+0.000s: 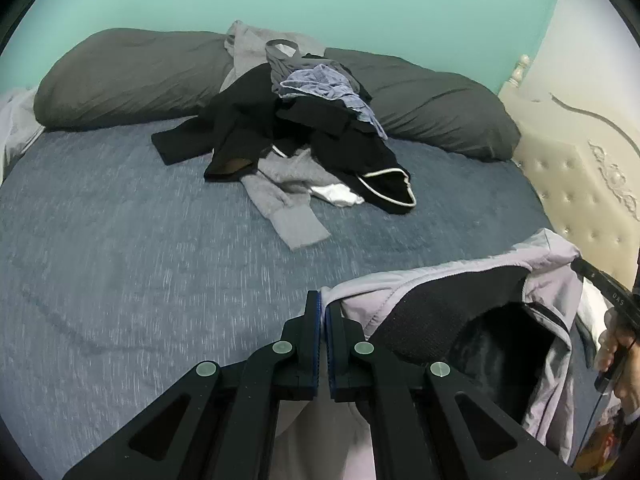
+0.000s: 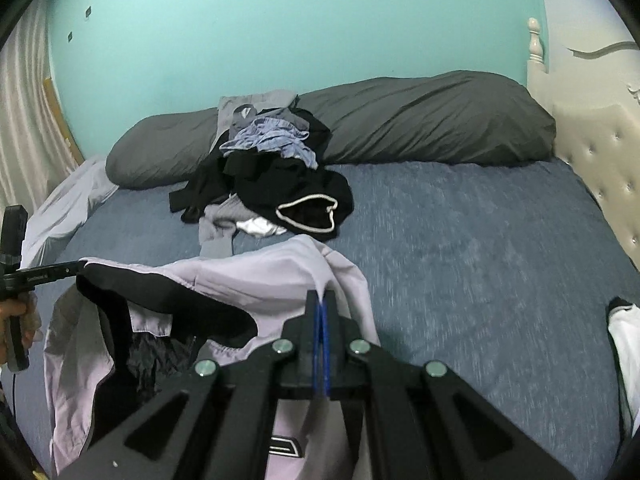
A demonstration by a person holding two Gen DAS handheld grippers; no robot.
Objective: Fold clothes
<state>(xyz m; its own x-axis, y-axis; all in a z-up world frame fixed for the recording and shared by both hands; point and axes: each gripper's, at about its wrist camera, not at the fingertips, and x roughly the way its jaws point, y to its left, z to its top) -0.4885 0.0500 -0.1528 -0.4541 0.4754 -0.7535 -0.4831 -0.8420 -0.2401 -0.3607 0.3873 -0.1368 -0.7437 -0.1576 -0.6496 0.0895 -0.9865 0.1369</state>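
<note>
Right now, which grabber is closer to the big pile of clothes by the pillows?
Hard to call; neither is clearly closer. The left gripper and right gripper both clamp the lilac jacket on the near side of the bed, well short of the pile.

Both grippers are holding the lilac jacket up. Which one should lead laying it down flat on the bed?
Probably the left gripper. Open blue bedspread lies ahead of it, while the right gripper has the lilac jacket and clothes pile ahead. Both jaws are shut on the jacket.
</note>
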